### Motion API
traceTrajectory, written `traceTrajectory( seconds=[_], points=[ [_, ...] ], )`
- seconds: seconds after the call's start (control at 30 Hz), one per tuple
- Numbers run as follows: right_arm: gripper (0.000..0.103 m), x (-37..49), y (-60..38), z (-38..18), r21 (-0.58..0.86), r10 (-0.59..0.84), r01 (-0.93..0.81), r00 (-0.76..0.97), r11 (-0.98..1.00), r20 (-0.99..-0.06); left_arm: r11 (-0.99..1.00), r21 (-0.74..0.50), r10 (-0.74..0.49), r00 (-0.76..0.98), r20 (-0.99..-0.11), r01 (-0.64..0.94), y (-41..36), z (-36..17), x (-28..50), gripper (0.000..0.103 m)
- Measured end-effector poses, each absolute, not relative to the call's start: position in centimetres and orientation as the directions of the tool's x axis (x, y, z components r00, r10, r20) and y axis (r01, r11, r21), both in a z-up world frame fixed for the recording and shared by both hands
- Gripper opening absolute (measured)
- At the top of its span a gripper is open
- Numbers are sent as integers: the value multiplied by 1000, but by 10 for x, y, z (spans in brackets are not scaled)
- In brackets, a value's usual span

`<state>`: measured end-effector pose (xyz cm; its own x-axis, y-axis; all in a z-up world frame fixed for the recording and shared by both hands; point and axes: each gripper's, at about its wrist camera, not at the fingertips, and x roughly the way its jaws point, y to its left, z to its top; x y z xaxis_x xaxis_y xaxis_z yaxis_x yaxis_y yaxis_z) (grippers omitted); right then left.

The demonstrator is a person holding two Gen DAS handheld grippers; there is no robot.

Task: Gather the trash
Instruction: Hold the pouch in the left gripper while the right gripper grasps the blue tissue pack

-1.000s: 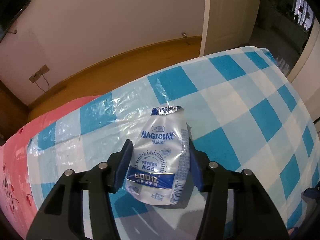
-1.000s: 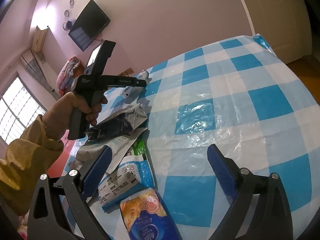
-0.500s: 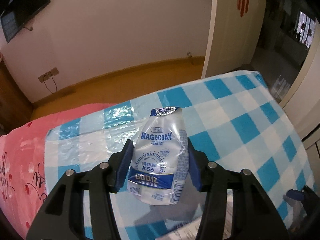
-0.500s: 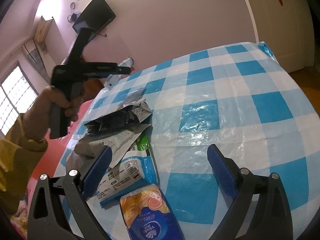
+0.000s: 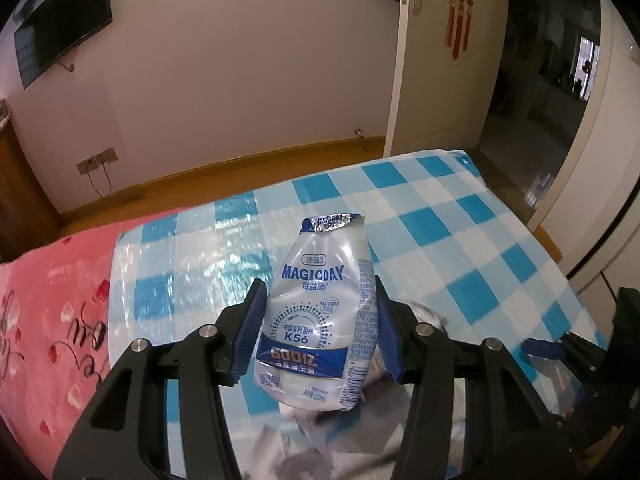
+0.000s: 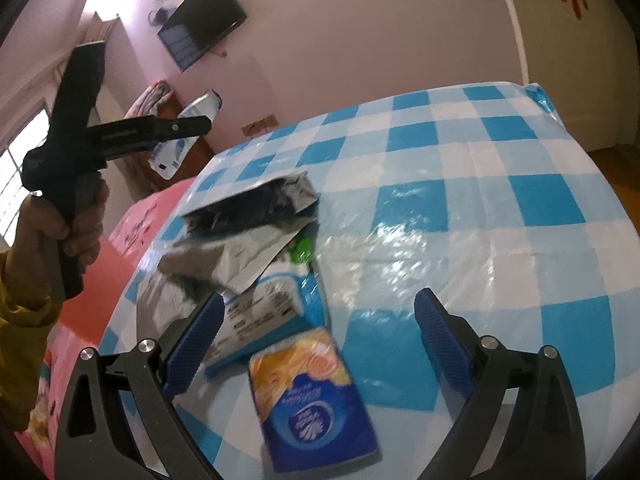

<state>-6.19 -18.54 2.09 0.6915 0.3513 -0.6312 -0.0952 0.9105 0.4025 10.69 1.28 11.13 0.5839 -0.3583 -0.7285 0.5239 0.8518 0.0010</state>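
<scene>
My left gripper (image 5: 318,330) is shut on a crumpled white and blue MAGICDAY drink pouch (image 5: 318,312) and holds it in the air above the blue checked sheet (image 5: 440,232). The right wrist view shows that gripper (image 6: 200,124) raised at the left with the pouch (image 6: 188,136) in it. My right gripper (image 6: 316,328) is open and empty, low over a pile of trash: a blue and orange tissue pack (image 6: 312,396), a blue and white packet (image 6: 268,312), a grey wrapper (image 6: 236,260) and a black and silver bag (image 6: 256,204).
The checked plastic sheet (image 6: 480,200) covers a bed with a pink blanket (image 5: 52,320) at its left. A green scrap (image 6: 300,250) lies among the wrappers. An open door (image 5: 436,52) and a wall-mounted TV (image 5: 60,36) are beyond the bed.
My left gripper has lifted the pouch higher above the sheet and drawn back toward the trash pile. My right gripper has shifted slightly closer to the tissue pack.
</scene>
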Motion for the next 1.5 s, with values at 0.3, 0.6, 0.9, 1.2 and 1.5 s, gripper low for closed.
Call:
traceTrajectory(
  seconds=[0.3, 0.6, 0.9, 1.2, 1.5],
  points=[
    [85, -76, -151, 16, 260, 303, -163, 625, 952, -719, 860, -60, -388, 573, -721, 507, 49, 99, 50, 53],
    [78, -89, -140, 12, 163, 223, -152, 613, 975, -758, 870, -98, -397, 570, -720, 483, 75, 82, 3, 53],
    [70, -98, -130, 11, 65, 141, -145, 613, 987, -778, 876, -137, -405, 550, -731, 463, 89, 60, -33, 53],
    [57, -103, -130, 11, 24, 102, -133, 616, 991, -781, 888, -180, -406, 537, -740, 423, 104, 39, -55, 53],
    [41, -113, -135, 13, 33, 95, -109, 623, 993, -776, 884, -206, -424, 537, -729, 419, 108, 36, -67, 53]
  ],
)
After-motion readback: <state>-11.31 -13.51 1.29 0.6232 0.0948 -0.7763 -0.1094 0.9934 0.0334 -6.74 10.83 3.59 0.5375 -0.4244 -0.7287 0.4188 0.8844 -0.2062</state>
